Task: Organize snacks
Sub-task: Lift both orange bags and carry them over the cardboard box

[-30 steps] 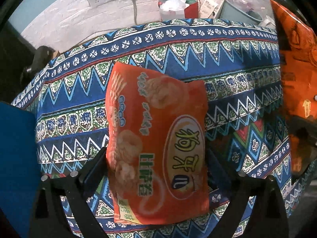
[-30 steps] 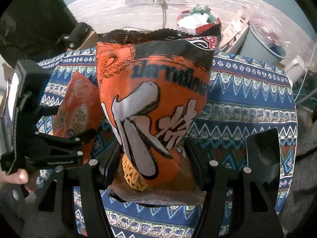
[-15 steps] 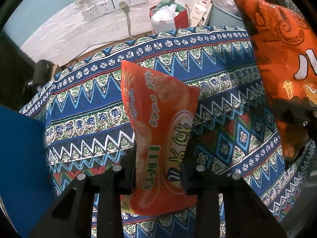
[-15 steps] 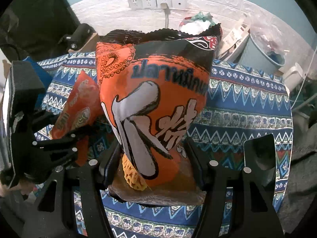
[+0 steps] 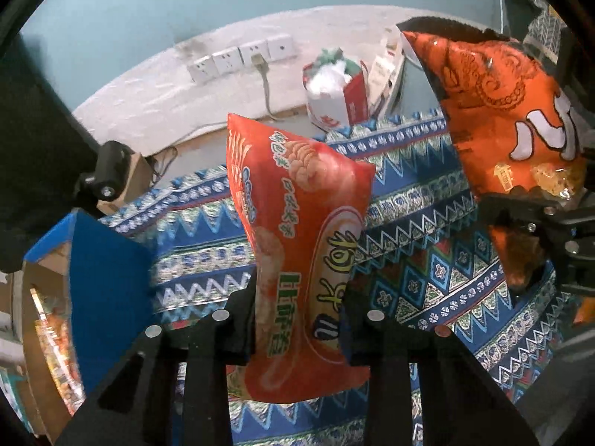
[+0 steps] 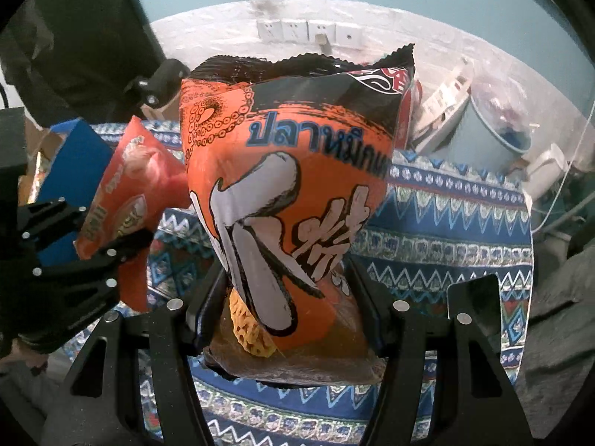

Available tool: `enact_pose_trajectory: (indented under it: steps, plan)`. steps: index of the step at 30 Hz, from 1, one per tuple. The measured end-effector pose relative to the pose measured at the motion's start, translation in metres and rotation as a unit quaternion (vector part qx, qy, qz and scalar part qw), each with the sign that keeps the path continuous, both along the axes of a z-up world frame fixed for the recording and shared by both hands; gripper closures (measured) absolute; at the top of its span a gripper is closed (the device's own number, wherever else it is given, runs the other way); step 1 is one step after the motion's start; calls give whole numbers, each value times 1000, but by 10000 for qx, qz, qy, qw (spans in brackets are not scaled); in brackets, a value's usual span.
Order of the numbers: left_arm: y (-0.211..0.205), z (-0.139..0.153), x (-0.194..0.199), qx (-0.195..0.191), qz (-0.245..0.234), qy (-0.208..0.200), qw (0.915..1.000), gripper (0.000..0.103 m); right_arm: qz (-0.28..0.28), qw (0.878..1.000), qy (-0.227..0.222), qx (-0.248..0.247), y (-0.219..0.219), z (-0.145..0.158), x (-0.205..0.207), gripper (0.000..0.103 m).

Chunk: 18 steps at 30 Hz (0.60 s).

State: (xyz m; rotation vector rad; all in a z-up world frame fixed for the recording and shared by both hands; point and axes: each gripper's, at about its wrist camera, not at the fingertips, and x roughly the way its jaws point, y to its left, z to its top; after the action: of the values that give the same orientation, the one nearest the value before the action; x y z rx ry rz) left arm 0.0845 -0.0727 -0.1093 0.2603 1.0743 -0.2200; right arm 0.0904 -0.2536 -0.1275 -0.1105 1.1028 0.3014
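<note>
**Two snack bags lifted — none stowed yet**

Left: blue box [image 5: 108, 290], open. Left gripper [image 5: 299, 319] clamps red snack bag [image 5: 297, 245] above patterned tabletop [image 5: 427, 286]. Right gripper [image 6: 288, 304] pinches orange squid-snack bag [image 6: 286, 186] aloft — both bags await placement.

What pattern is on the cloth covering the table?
The woven tablecloth shows blue, white, green and red zigzag and diamond bands, clearest in the left wrist view.

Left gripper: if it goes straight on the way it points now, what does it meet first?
Probably the patterned tablecloth, beyond the red snack bag that the left gripper holds; depth is unclear.
</note>
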Motion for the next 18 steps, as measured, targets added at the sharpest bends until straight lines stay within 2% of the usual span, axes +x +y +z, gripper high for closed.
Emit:
enact_pose_trajectory:
  steps: [18]
  plan:
    - [56,67,-31,-133,347,-726,9967,69,502,9969,-565,205,43,60,-24,41]
